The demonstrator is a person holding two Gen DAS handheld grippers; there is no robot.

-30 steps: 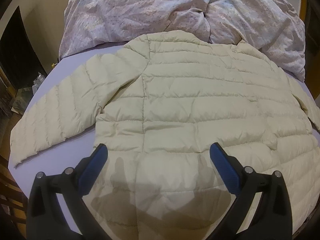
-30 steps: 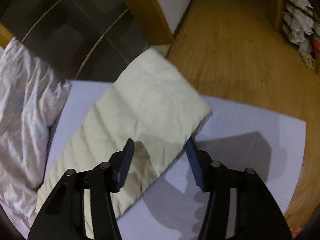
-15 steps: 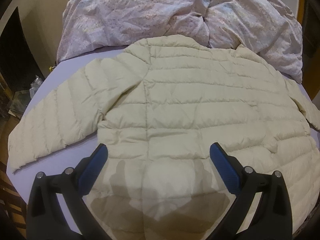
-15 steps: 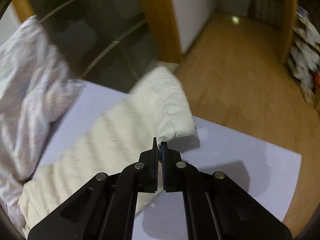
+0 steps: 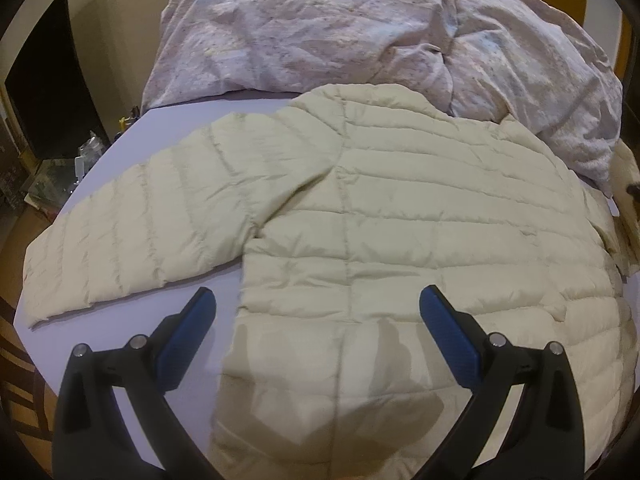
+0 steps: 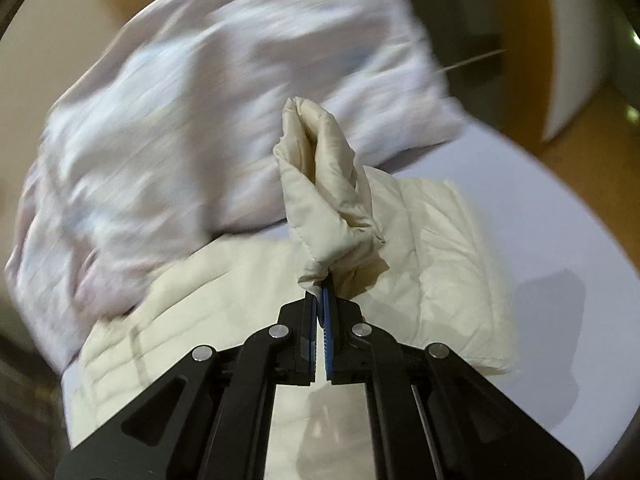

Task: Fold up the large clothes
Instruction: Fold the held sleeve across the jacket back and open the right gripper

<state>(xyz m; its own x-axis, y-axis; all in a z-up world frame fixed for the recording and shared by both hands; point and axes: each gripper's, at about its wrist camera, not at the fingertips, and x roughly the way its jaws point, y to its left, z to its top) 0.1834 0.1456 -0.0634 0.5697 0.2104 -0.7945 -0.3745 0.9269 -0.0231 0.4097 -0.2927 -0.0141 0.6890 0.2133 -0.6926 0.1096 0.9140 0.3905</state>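
Only from the right wrist: right gripper (image 6: 320,300) pinching jacket sleeve (image 6: 324,184).

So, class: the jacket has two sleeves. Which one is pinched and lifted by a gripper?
The right sleeve: its cuff is clamped in the shut right gripper and raised. The left sleeve lies flat, untouched.

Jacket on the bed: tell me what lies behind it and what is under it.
Behind the jacket sits a crumpled pinkish duvet, its edge overlapping the jacket's far shoulder. Under the jacket is a lilac sheet. Whatever lies beneath the jacket's body is covered.
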